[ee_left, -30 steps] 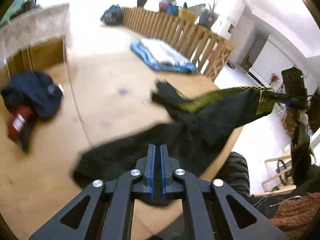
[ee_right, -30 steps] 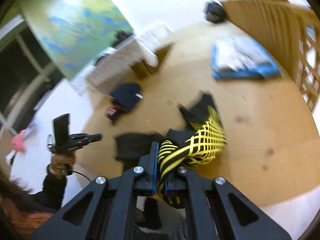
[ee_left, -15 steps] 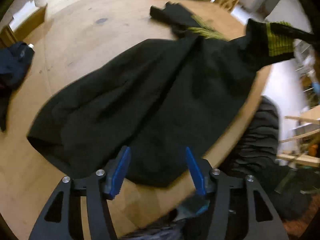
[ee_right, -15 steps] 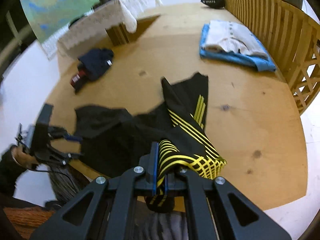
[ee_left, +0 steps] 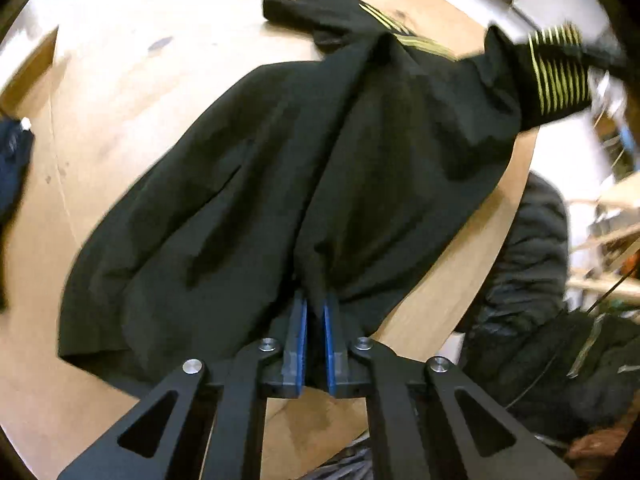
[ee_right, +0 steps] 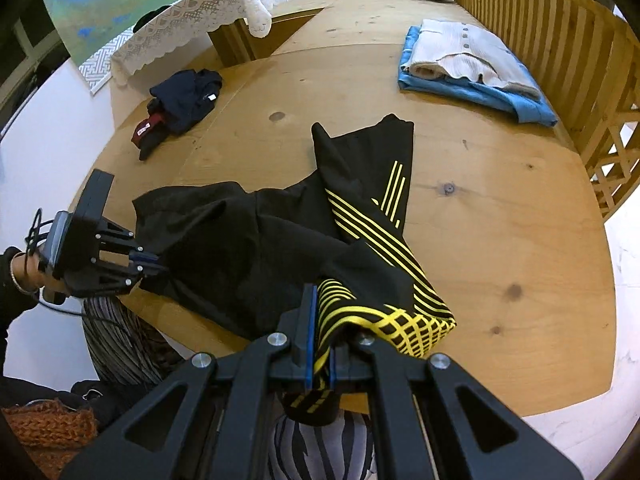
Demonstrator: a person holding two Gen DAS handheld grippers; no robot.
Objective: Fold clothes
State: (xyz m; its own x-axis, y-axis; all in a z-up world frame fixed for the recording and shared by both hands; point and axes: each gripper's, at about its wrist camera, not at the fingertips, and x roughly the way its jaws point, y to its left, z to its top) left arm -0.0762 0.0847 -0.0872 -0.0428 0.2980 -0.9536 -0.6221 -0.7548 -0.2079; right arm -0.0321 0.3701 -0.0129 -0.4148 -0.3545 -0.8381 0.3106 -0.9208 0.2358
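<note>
So my left gripper (ee_left: 315, 312) is clamped on the black garment's (ee_left: 280, 184) near hem, right gripper (ee_right: 322, 344) pinching its yellow-striped end, with the rest spread across the round desk (ee_right: 500, 208).

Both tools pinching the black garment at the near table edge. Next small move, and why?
Probably draw both tools apart along the near edge to pull the garment taut. The left tool is shut on a bunched black hem and the right tool on the yellow-striped end, while the cloth between lies creased on the table.
</note>
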